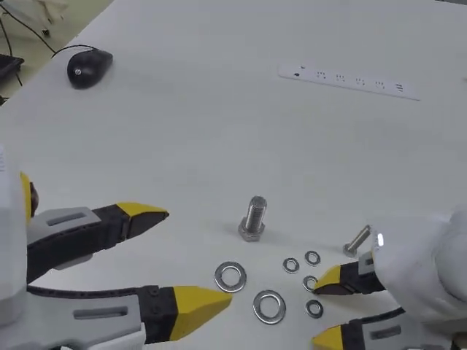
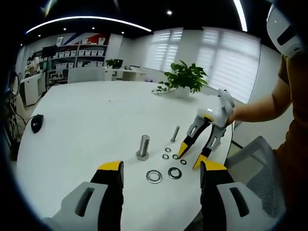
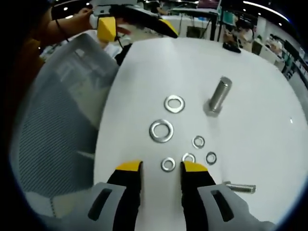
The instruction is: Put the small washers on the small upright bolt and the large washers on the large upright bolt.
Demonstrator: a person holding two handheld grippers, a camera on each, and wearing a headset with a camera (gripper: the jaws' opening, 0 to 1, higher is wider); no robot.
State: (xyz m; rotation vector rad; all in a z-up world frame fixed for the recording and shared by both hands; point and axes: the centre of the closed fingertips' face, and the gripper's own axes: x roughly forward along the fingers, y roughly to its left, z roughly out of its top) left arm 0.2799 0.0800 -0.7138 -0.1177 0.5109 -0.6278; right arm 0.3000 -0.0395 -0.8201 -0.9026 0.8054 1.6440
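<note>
A: At the near edge of the worktop [image 1: 182,131], the right gripper [image 3: 161,167] is part open and empty. Its tips sit either side of a small washer [image 3: 168,164] and aren't clamped on it. Can't tell if the tips touch the worktop.

B: Step in hand?

A: Picking up that small washer, I'd say. To do it well, bring the tips low and level and pinch across the rim. Stay clear of the second small washer [image 3: 188,157] right at one tip, or it gets dragged along.

B: Other side?

A: The left gripper [image 1: 175,259] is spread wide with nothing in it. It hangs over the worktop, left of the parts.

B: Going out from there?

A: Two large washers [image 1: 230,276] lie flat, just left of the small ones. Two more small washers [image 1: 312,257] lie a bit beyond. All are loose on the worktop, none on a bolt. Next is the large bolt [image 1: 253,217], upright on its head and bare. The small bolt [image 1: 357,240] is to its right, near the right gripper. It seems to lean in the head view, and I can't tell if it stands true.

B: Risk?

A: A thin washer may slip, and a knock could topple the small bolt. Far back are a mouse [image 1: 89,67] and a power strip [image 1: 349,80].
</note>
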